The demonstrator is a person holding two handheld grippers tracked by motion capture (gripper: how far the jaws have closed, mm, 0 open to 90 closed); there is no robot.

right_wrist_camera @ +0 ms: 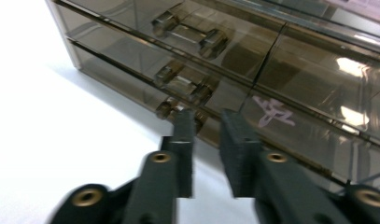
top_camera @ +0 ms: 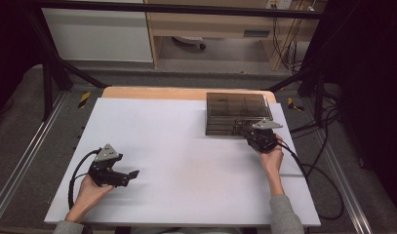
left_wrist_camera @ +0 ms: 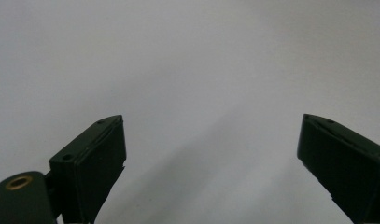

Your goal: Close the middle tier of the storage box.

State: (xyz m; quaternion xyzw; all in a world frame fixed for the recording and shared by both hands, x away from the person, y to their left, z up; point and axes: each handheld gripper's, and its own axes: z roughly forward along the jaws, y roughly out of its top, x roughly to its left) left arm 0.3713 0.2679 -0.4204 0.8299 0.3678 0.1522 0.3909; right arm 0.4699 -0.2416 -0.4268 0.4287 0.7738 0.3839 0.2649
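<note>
Drawer box (right_wrist_camera: 253, 60): my right gripper (right_wrist_camera: 207, 122) reaches level at its lowest handle (right_wrist_camera: 178, 109), jaws slightly apart, clamping nothing.

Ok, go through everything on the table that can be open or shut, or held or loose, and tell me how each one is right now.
Drawer box: upright on the white table, drawers all look pushed in.
Bottom drawer handle: just past the right tool's tips, not clamped.
Right tool: jaws a narrow gap apart, nothing pressed between them, aimed at the bottom handle.
Left tool: jaws wide apart, empty, over bare table.
</note>
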